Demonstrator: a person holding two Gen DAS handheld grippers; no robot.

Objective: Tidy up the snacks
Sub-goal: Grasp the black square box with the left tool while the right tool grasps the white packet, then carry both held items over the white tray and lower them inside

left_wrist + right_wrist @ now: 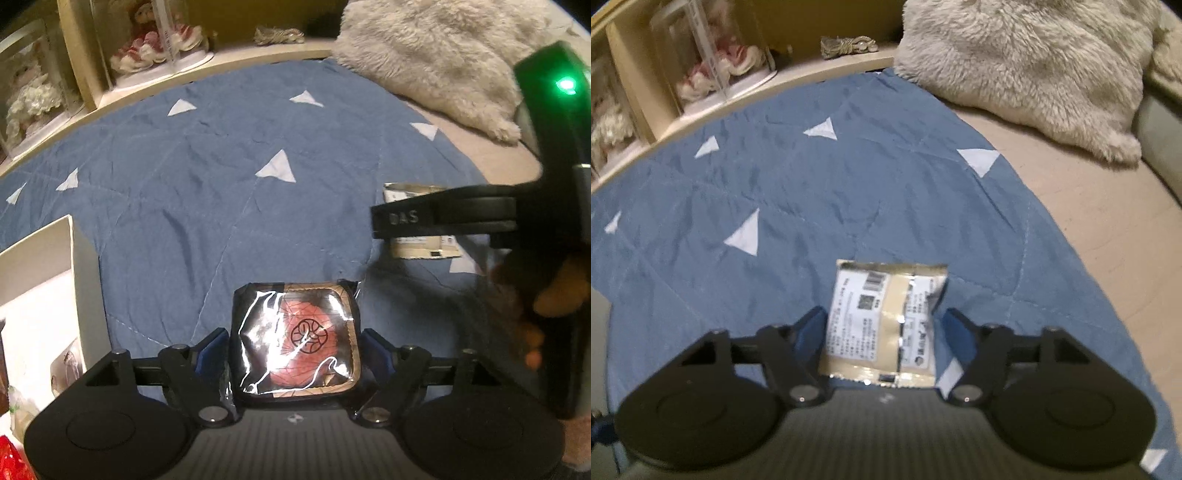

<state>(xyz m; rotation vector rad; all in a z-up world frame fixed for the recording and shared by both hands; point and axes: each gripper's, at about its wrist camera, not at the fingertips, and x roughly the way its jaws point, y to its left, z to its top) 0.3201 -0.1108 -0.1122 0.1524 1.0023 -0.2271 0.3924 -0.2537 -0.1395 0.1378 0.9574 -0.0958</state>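
Note:
A dark, glossy snack packet [295, 339] with a red-orange pattern sits between the blue pads of my left gripper [295, 345]. Both pads press its sides, so the gripper is shut on it just above the blue blanket [184, 192]. In the right wrist view a cream packet with a white printed label [882, 321] lies lengthwise in my right gripper [886, 325]. The left pad is against it and the right pad sits at its edge, gripping it. The left wrist view shows that gripper's black finger [406, 218] crossing the same cream packet [424, 251].
An open white box [77, 280] with wrapped items inside stands at the left edge, a red wrapper [11, 461] below it. A fluffy pillow [1034, 66] lies at the back right, and a shelf [701, 110] holds dolls in clear cases. A hand [554, 295] holds the right gripper.

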